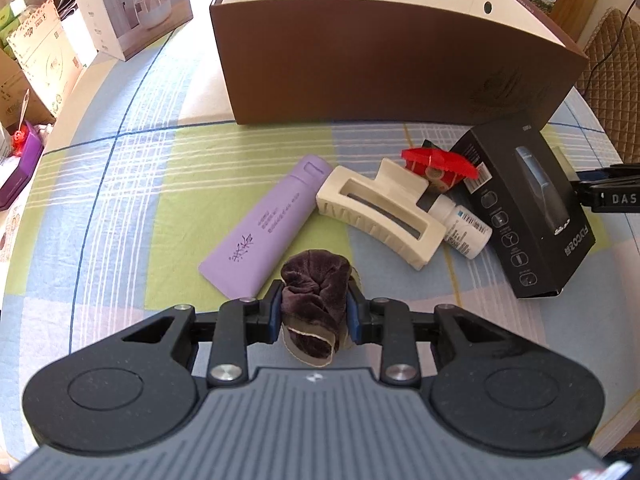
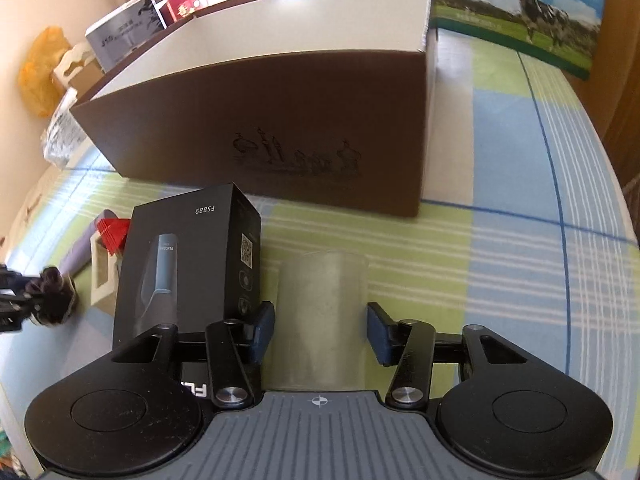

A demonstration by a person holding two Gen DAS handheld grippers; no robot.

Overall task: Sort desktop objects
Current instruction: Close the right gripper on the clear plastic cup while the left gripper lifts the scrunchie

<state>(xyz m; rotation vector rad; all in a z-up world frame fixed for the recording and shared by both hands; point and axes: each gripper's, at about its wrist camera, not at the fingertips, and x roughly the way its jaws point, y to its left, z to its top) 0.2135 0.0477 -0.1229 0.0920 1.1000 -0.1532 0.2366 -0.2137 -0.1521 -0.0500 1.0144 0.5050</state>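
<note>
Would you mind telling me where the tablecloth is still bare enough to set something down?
Bare cloth lies left of the purple tube, toward the stacked cartons, and right of the brown box and frosted cup. Crowded: tube, hair clip, white bottle and black box huddle before the brown box.

— What am I looking at on my left gripper (image 1: 314, 312)?
— Black arms, blue pads (image 1: 275, 312), silver screws, two round black discs, a ribbed grey plate with a small white mark.
— And my right gripper (image 2: 321, 330)?
— Same build, with a crosshair mark on the grey plate.
</note>
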